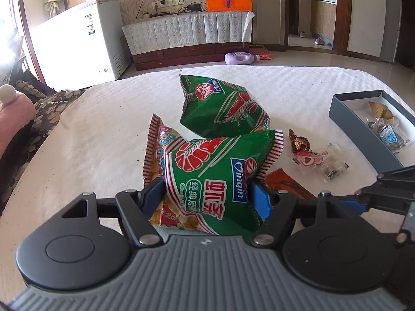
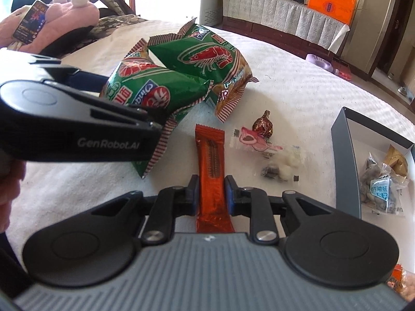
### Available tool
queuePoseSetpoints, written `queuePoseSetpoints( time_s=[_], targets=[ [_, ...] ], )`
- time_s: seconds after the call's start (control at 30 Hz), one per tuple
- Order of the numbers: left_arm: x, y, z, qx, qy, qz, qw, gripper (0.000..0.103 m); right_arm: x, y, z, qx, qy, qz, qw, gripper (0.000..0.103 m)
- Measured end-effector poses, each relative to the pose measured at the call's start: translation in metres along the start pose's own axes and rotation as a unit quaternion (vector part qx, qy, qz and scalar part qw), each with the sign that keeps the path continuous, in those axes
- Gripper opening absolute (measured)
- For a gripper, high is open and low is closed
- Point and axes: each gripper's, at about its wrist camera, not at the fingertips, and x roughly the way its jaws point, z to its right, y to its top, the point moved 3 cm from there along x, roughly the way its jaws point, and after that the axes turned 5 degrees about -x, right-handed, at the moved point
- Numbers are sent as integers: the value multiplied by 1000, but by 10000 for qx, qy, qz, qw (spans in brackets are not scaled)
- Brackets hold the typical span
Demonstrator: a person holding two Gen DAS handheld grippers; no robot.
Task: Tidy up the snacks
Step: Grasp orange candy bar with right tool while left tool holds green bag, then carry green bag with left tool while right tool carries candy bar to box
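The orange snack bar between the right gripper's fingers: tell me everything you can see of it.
The orange snack bar is a long, narrow packet in glossy, crinkled orange foil with a dark ribbed picture down its middle and a crimped far end. It lies flat on the white bedspread, pointing away from the right gripper, whose blue-padded fingers sit against both long edges near its close end. Its near end passes out of sight under the gripper body. It lies apart from the green shrimp chip bag to its left.
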Motion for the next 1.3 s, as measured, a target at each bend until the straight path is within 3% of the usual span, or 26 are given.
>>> queuePoseSetpoints(
  time_s=[0.2,0.53,1.3],
  targets=[
    [-6,0,-2,-70,-2,81,9999,71,-20,-9,6,150,-69,74,9998,24],
    [-35,-3,2,-20,-137,377,9992,70,-63,-18,7,644,-19,654,9958,24],
    [-57,-9,25,282,-77,742,9968,70,-106,-28,24,1177,124,1297,9845,24]
  ],
)
